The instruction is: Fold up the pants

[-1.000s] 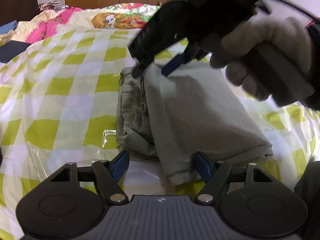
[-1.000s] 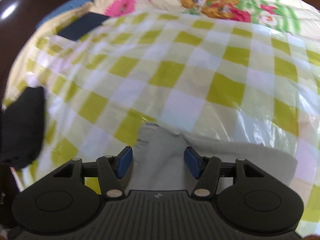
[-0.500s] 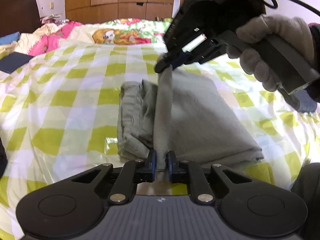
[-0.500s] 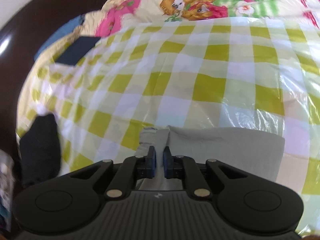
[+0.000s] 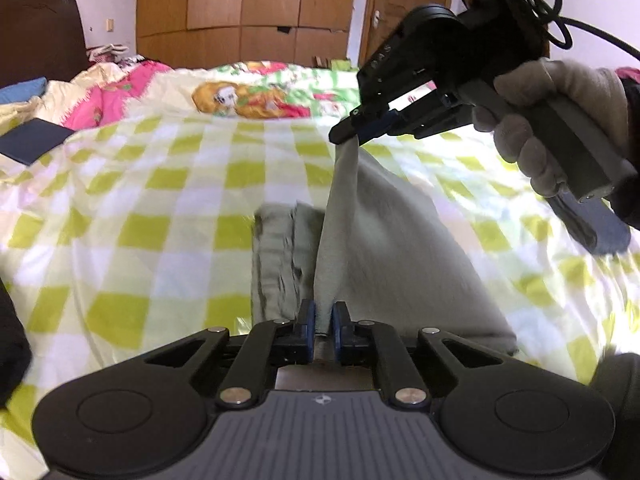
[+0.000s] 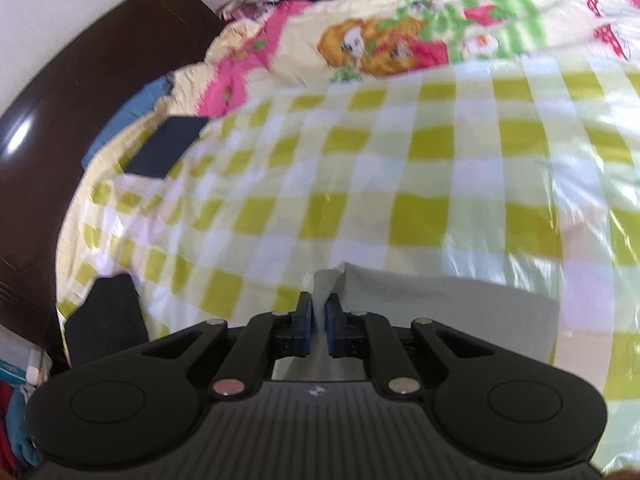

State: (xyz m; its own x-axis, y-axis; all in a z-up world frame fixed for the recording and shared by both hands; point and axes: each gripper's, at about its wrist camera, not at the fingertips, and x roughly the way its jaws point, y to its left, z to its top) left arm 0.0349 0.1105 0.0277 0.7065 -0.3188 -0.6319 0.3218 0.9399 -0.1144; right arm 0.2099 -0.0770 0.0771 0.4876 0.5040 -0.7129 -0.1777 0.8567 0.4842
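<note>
Two pairs of hand-held tongs lift one edge of grey-green pants [image 5: 400, 240] off a bed spread with a yellow-and-white checked sheet [image 5: 160, 208]. The left tongs [image 5: 322, 328], nearly closed, pinch the near end of that edge; the right tongs [image 5: 352, 136], gripped in a gloved hand [image 5: 560, 120], are likewise clamped on the far end and raised well above the bed, so the cloth hangs taut between them. The rest of the pants lies in a partly folded stack at mid-bed, its bunched layers showing just left of the lifted flap.

The risk, as it appears, is slippage: each grip holds only a thin bite of fabric, and pulling the two ends further apart could tug one corner free. Lifting too high could also drag the lower layers and undo the stack.

Open sheet stretches wide to the left and far side, giving room to lay the flap over. A dark flat object [image 5: 32, 140] lies far left, well apart, beside pink bedding [image 5: 116, 100]. A dark shape [image 6: 104, 320] sits at the near left edge.
</note>
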